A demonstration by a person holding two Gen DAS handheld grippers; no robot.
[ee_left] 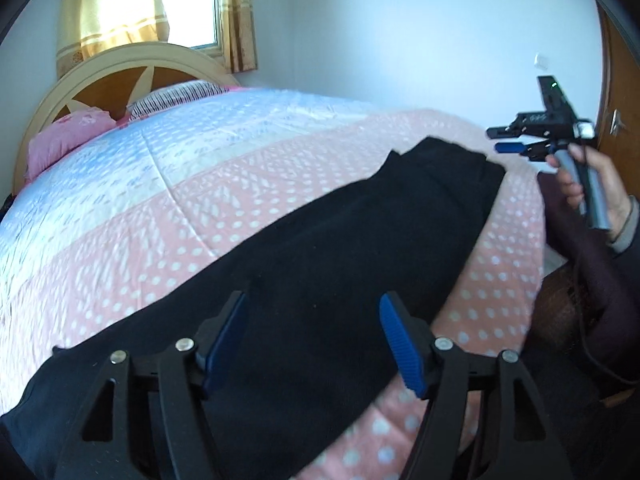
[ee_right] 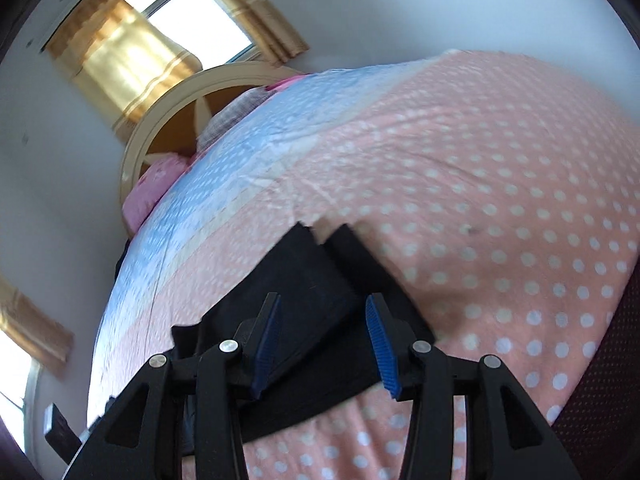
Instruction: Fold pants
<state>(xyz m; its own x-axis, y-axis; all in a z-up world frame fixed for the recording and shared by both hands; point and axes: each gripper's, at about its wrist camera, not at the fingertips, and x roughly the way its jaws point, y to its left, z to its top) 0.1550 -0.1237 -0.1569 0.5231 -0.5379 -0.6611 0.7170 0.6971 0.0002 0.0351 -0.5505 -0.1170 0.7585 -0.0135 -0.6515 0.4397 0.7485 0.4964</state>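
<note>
Black pants (ee_left: 340, 240) lie lengthwise on the pink dotted bedspread (ee_left: 200, 220), one leg on the other. My left gripper (ee_left: 312, 320) is open and empty, hovering above the near end of the pants. My right gripper (ee_left: 502, 140) shows in the left wrist view, held in a hand above the far end, its blue-padded fingers apart. In the right wrist view the right gripper (ee_right: 322, 320) is open above the leg ends of the pants (ee_right: 316, 280), holding nothing.
The bed has a rounded wooden headboard (ee_left: 112, 76) with a pink pillow (ee_left: 68, 136) and a striped pillow (ee_left: 176, 96). A curtained window (ee_left: 160, 8) is behind it. A wooden door (ee_left: 620, 92) stands at the right. The person's dark sleeve (ee_left: 592, 280) is by the bed edge.
</note>
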